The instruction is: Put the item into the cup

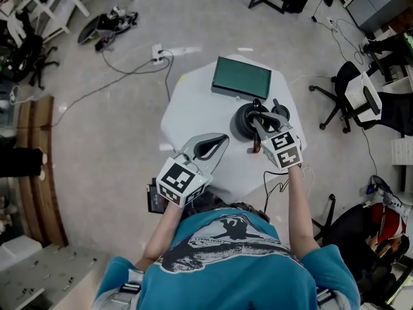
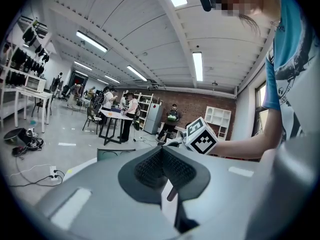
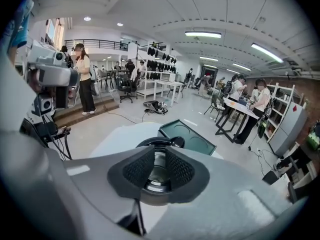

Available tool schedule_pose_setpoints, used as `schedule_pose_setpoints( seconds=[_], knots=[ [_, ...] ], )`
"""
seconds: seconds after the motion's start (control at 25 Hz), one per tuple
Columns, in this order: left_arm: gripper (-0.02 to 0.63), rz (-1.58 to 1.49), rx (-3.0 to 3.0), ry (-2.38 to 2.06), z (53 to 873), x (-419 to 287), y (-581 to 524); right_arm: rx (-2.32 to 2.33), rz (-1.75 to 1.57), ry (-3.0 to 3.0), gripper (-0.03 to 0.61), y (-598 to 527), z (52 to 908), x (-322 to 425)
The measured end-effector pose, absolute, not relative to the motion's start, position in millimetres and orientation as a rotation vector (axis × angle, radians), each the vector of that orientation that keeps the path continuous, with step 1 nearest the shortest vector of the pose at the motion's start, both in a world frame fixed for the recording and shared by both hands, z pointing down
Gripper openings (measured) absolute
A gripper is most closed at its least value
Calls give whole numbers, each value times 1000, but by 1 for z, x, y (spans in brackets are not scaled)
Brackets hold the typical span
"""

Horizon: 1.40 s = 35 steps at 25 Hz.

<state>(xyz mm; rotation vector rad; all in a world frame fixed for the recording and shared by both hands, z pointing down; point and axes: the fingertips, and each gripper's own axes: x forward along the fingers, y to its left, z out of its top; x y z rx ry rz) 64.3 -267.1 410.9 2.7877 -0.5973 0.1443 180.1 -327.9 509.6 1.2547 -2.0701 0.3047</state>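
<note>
- Tray (image 1: pixel 241 77) lies behind cup (image 1: pixel 239 124); your right gripper (image 1: pixel 268 110), jaws slightly apart, hangs over cup.
- Your left gripper (image 1: pixel 221 139): tips pressed together, nothing between.
- Cup's inside unclear.

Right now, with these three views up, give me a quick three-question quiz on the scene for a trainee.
1. True or false: the right gripper has its tongs apart, with the black cup showing between them.
2. What lies on the white table beyond the cup? A) green tray B) red bowl C) laptop
3. Fill in: the left gripper has its tongs ____.
Key: 1 true; 2 A; 3 shut.
</note>
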Motion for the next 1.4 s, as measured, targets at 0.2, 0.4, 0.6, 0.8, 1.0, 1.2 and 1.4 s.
schedule_pose_setpoints(
  seconds=[0.2,0.4,0.6,0.8,1.0,1.2,1.4],
  knots=[
    [12,152,2791,-603,411,65,-259,1310,271,-2146,71,-316,484,173],
    [12,161,2797,-597,411,71,-246,1350,264,-2234,71,-292,461,164],
    [12,174,2797,-610,414,74,-234,1402,309,-2316,71,-266,449,159],
    [12,187,2806,-627,411,76,-220,1455,368,-2381,71,-235,442,158],
    [12,197,2820,-640,409,79,-199,1489,433,-2431,71,-204,441,159],
    [12,213,2827,-656,409,85,-171,1495,445,-2452,71,-173,443,163],
    [12,232,2821,-681,412,88,-140,1470,461,-2480,71,-139,445,160]
  ],
)
